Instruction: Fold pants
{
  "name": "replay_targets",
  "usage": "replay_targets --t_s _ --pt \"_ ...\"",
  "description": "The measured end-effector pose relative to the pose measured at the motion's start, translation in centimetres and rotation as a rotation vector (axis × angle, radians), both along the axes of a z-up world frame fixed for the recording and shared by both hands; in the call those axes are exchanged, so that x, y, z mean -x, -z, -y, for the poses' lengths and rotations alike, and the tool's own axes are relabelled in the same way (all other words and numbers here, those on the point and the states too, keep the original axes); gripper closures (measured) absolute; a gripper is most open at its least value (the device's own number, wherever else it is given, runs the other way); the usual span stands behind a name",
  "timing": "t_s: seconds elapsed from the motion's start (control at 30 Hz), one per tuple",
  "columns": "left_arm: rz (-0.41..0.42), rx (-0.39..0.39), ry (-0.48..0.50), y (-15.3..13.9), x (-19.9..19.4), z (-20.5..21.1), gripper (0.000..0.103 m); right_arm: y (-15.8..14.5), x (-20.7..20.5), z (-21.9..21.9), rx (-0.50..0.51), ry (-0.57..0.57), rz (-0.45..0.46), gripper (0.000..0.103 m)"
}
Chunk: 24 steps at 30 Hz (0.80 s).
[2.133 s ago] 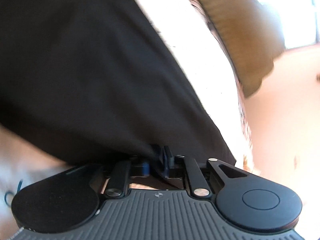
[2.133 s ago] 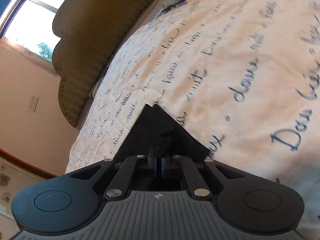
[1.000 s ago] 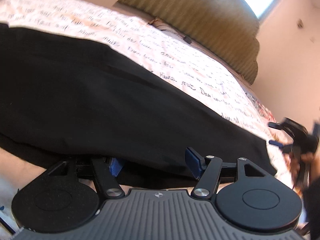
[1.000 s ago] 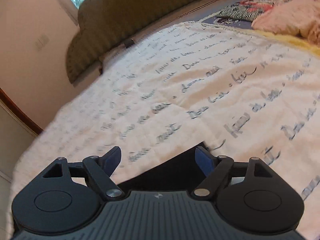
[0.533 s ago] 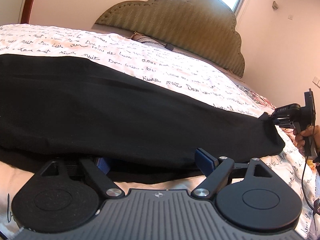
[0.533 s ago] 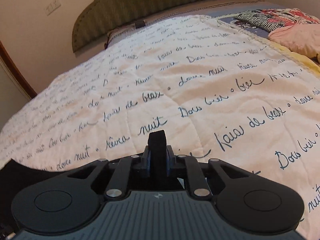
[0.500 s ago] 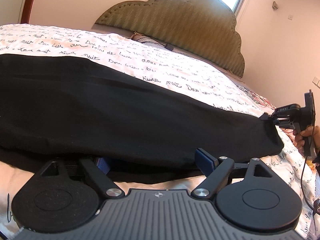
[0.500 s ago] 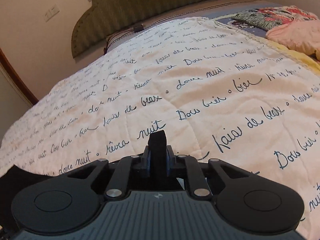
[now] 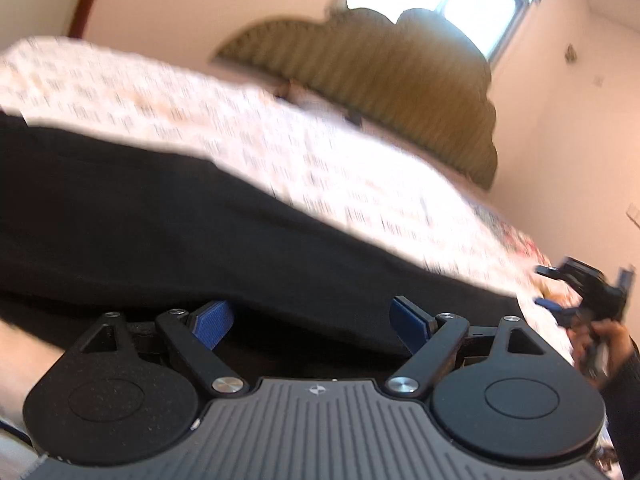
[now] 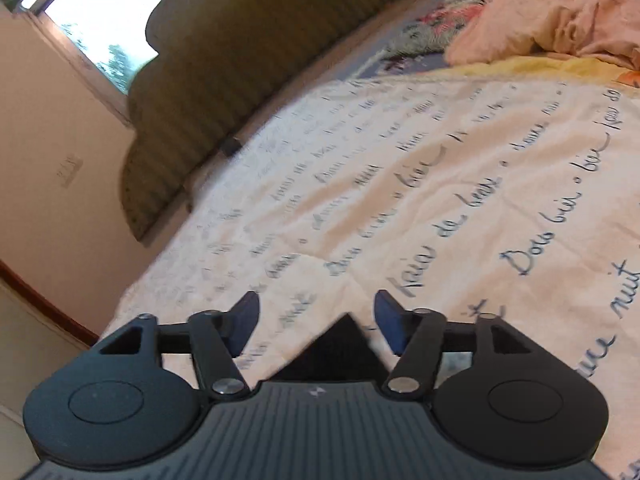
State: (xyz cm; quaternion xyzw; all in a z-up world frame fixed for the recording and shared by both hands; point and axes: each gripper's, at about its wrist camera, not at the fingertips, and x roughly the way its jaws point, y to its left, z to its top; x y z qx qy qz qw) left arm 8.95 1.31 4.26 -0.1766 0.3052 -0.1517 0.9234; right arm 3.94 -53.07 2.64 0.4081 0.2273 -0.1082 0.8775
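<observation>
Black pants (image 9: 168, 216) are seen spread as a long band across the script-printed bedspread (image 9: 280, 152), from the left edge of the left wrist view toward the right. The left gripper (image 9: 308, 320) is held with jaws wide apart at the near edge of the fabric, nothing clamped. The right gripper (image 10: 316, 320) is likewise spread open and empty; a pointed corner of the pants (image 10: 340, 348) lies between its fingers. A padded headboard (image 10: 240, 48) is seen behind.
</observation>
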Motion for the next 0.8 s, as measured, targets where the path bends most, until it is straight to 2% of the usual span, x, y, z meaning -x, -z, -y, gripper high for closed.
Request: replay_targets --t_s 0.07,0.13,0.23,0.3,0.4,0.5,0.6,0.67,0.73,0.8 --pt "0.02 -0.014 -0.046 -0.3 -0.5 -1.1 0.014 -1.1 -0.1 -3.1 -0.051 -0.137 0.051 0.034" --pt "-0.014 -0.021 -0.114 -0.1 -1.5 -2.1 0.014 -1.0 -0.9 -7.3 -0.134 -0.295 0.047 0.033" --pt "-0.111 0.081 -0.223 0.4 -1.8 -4.5 0.016 0.0 -1.9 -13.6 -0.207 -0.465 0.005 0.033" --pt "-0.125 0.14 -0.258 0.3 -0.9 -6.2 0.016 1.3 -2.4 -17.9 -0.279 -0.586 -0.039 0.033" --pt "-0.117 0.165 -0.323 -0.1 1.2 -9.1 0.015 2.5 -1.9 -22.7 -0.343 -0.706 -0.083 0.033" --pt "-0.164 0.257 -0.435 0.4 2.8 -12.7 0.015 2.9 -1.5 -26.0 -0.371 -0.795 -0.106 0.034" --pt "-0.248 0.446 -0.551 1.2 4.1 -16.4 0.015 3.0 -1.8 -27.5 -0.414 -0.827 -0.115 0.033" --pt "-0.292 0.569 -0.62 2.1 5.0 -18.3 0.015 3.3 -1.9 -27.9 -0.5 -0.839 -0.118 0.033" --pt "-0.29 0.636 -0.663 2.5 5.6 -19.7 0.015 3.7 -1.9 -28.0 -0.567 -0.842 -0.115 0.033" --pt "-0.312 0.664 -0.686 3.0 5.2 -20.9 0.015 4.1 -1.5 -28.1 -0.589 -0.836 -0.129 0.033"
